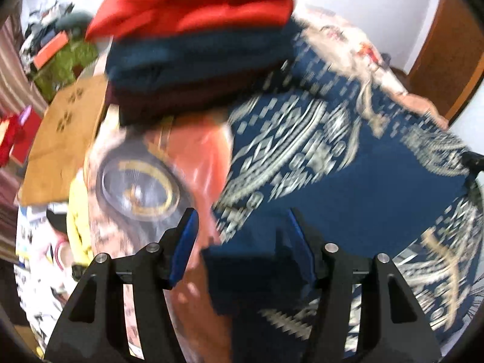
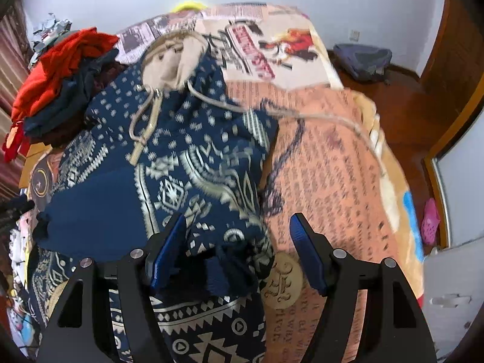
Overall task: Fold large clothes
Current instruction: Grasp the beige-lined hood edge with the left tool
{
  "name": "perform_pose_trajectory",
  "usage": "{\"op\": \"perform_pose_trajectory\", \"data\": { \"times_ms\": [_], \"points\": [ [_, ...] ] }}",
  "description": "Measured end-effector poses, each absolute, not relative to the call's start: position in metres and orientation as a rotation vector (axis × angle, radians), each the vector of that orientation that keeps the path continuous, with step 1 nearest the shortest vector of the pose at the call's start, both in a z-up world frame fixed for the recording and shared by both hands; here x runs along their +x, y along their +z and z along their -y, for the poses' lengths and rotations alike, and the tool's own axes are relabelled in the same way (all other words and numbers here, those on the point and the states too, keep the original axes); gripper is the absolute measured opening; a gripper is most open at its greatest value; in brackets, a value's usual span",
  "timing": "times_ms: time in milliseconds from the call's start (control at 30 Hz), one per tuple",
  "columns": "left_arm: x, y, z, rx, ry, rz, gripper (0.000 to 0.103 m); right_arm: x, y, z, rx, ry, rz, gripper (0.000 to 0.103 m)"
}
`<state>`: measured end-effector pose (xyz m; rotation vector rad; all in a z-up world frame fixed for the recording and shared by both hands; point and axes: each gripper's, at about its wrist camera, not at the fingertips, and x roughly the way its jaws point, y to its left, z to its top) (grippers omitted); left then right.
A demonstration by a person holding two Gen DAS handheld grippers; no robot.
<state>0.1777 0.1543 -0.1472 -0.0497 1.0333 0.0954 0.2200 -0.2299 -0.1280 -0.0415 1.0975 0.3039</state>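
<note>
Left wrist view: the left gripper (image 1: 242, 230) was recorded with fingers spread over the navy patterned hoodie (image 1: 348, 157), laid on the bed (image 1: 199, 163) beside a stack of folded clothes (image 1: 196, 45).
Right wrist view: the right gripper's (image 2: 239, 236) fingers were spread, with hoodie fabric lying between them.

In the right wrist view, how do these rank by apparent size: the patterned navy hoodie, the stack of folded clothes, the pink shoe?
1. Patterned navy hoodie, though it lies nearest the camera.
2. Stack of folded clothes.
3. Pink shoe, clearly smallest.
</note>
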Motion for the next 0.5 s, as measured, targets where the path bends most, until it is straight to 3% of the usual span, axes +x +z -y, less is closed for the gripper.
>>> {"op": "perform_pose_trajectory", "data": {
  "times_ms": [233,500],
  "points": [
    [0.225,-0.094,-0.100,0.000,-0.008,-0.875,0.059,0.235,-0.085,0.227,-0.011,0.341,-0.979,0.067],
    [0.298,-0.070,-0.052,0.025,-0.066,-0.792,0.059,0.267,-0.050,0.204,-0.001,0.386,-0.867,0.067]
  ]
}}
